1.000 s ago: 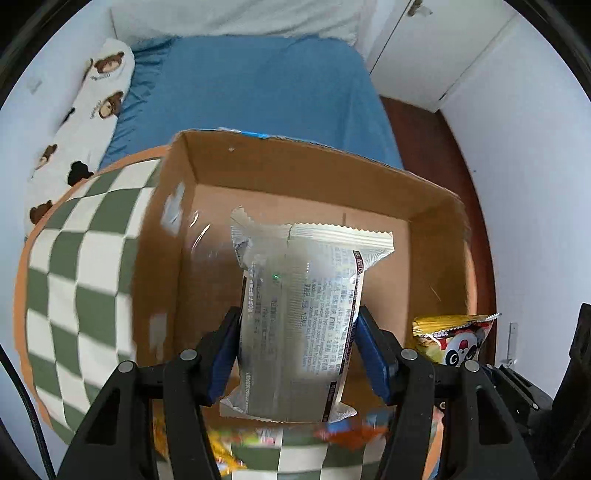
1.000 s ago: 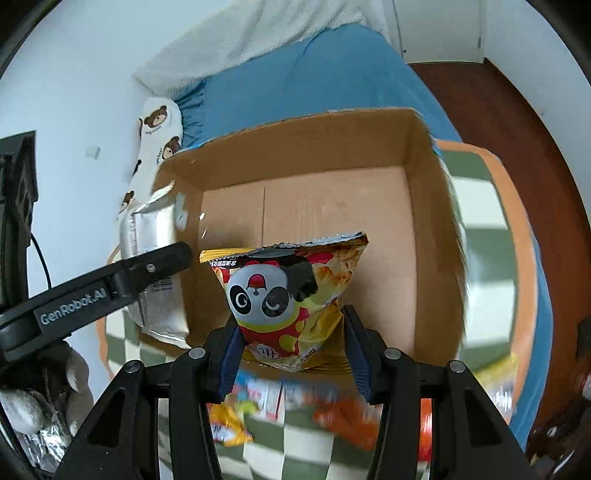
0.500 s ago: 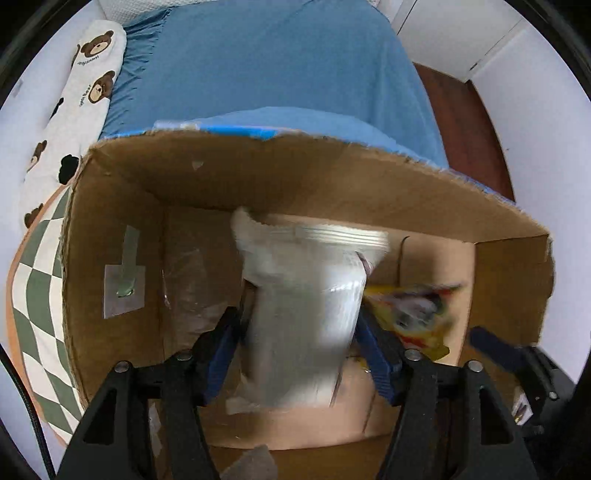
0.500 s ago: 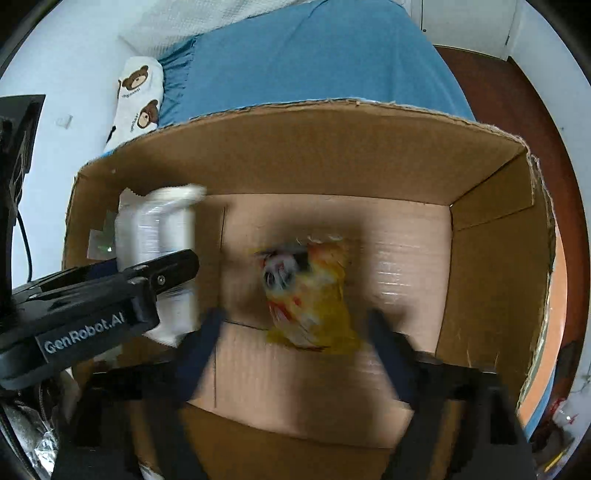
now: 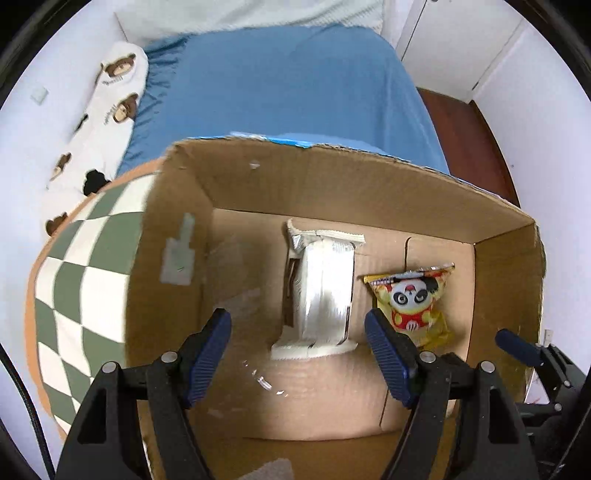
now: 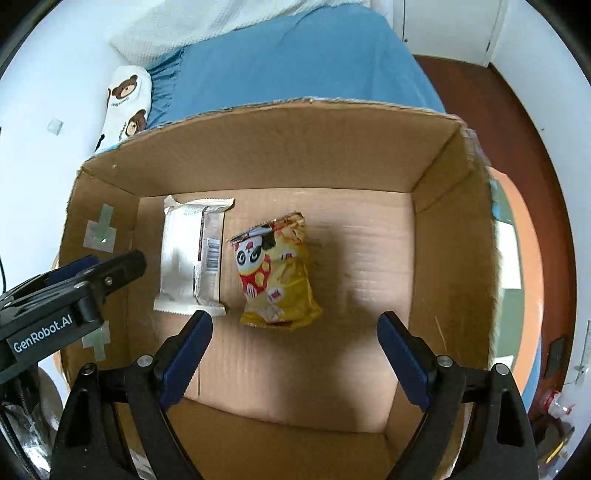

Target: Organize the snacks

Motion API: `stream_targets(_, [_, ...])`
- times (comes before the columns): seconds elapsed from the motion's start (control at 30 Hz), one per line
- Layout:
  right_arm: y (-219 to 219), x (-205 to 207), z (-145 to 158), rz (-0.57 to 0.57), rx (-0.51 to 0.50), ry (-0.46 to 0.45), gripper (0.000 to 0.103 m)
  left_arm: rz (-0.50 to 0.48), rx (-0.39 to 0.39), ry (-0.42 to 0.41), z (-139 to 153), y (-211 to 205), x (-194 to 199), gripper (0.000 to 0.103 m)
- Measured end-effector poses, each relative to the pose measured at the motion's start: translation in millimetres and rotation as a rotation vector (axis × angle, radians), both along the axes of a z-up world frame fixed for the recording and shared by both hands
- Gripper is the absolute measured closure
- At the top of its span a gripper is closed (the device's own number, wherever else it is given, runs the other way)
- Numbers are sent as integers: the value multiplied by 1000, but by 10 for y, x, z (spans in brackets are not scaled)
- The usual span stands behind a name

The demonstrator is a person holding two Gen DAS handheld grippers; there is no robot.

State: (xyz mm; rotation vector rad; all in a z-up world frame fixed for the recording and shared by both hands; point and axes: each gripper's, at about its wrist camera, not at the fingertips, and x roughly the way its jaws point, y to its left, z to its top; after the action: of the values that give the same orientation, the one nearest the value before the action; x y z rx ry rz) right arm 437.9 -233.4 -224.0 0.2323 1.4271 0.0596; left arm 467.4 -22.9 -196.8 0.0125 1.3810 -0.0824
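Having been released, the silver packet (image 6: 192,254) and panda bag (image 6: 275,273) are left on the box (image 6: 454,206) floor; both tongs (image 5: 297,354) (image 6: 293,354) are spread, freed for more snacks.

- A bed with a blue sheet (image 5: 288,96) fills the upper middle of both wrist views.
- A white textured blanket (image 6: 221,22) lies across the top of the frame, at the bed's far end.
- A white pillow printed with brown bears (image 5: 107,107) sits in the upper left, against a white wall (image 5: 33,147).
- Dark red-brown wooden floor (image 6: 517,110) runs down the right side.
- White cupboard doors (image 5: 454,40) stand in the upper right.
- A green-and-cream checkered cushion with orange edging (image 5: 85,280) shows at the left.
- Soft, even daylight.
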Motion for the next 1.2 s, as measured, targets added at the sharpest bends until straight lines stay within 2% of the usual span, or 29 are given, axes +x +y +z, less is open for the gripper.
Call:
stream_targets(0.4, [89, -661, 538, -26, -61, -148, 10, -31, 31, -179, 563, 109, -725, 30])
stream_targets(0.8, [262, -1330, 1047, -37, -48, -265, 10, -20, -22, -247, 973, 325, -1421, 30])
stream_targets(0.97, [355, -1623, 979, -47, -3, -247, 10, 11, -32, -242, 981, 500, -1702, 30])
stream_targets(1.07, [420, -1810, 804, -51, 26, -206, 10, 48, -23, -204, 844, 674, -1879, 30])
stream_targets(1.2, [507, -2017, 486, -42, 40, -141, 10, 122, -3, -104, 456, 985, -2153, 30])
